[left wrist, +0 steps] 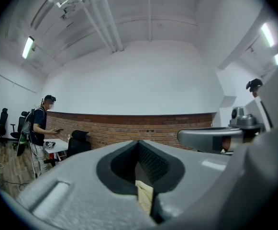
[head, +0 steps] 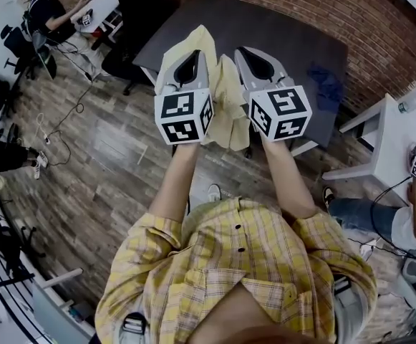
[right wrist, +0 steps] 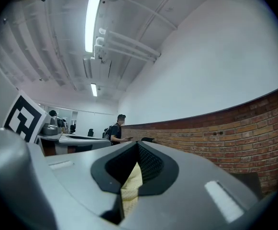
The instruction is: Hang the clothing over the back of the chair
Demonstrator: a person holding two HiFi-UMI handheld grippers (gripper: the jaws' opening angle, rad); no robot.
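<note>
Your left tongs are pinched tight on the pale yellow clothing, and your right tongs clamp it too. It hangs between them, in front of the dark desk.

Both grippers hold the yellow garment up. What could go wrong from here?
1. The left gripper and right gripper each pinch only a thin edge of the yellow garment, so it could slip free.
2. The grippers sit close together, so the garment hangs bunched between them and might drape unevenly when hung.
</note>
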